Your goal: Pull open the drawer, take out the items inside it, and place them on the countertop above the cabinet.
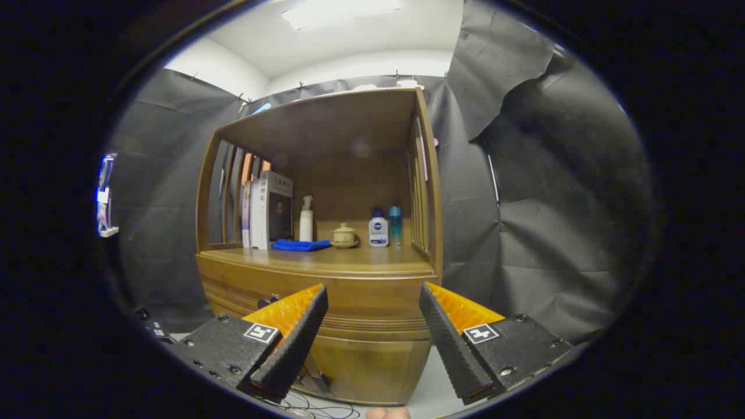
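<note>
Gripper (pixel 372 297) spread wide, empty, facing closed drawer (pixel 361 302), countertop (pixel 326 259) holding books (pixel 269 210), bottles (pixel 378 228), cloth (pixel 300 245)

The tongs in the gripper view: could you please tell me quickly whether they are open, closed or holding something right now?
Tongs: open, holding nothing, fingers spread wide in front of the wooden cabinet, not touching it.

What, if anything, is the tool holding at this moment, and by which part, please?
Nothing is held: the tool is open, its fingers spread apart in front of the wooden cabinet.
</note>
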A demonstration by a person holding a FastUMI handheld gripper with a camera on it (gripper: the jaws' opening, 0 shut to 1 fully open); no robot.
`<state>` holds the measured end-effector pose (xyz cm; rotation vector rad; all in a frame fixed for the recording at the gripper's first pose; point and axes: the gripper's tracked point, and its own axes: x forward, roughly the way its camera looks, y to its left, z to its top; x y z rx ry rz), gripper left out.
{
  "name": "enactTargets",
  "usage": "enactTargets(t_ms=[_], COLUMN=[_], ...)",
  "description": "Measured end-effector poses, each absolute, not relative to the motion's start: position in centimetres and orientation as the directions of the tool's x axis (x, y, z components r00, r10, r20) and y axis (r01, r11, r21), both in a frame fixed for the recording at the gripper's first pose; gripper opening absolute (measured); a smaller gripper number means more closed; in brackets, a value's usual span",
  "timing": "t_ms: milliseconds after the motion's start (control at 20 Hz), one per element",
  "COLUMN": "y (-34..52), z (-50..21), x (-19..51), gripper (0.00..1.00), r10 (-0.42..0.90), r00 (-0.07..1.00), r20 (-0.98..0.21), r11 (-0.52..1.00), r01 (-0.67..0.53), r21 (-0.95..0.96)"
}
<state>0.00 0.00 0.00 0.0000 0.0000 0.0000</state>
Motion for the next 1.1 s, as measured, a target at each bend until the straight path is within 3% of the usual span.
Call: enactTargets(t_ms=[350, 850, 1100], y=[5.3, 12.8, 13.1], z=[-1.1, -2.5, -2.5], x=[-1.0, -2.8, -2.7], gripper=[1.00, 0.99, 0.99], r10=[0.000, 0.095, 0.078], r00=[0.996, 0.991, 0.992], r20=[-0.084, -0.097, -0.101], r11=[0.996, 0.995, 0.997], r01=[0.008, -0.095, -0.077], r21=[0.094, 0.004, 0.016])
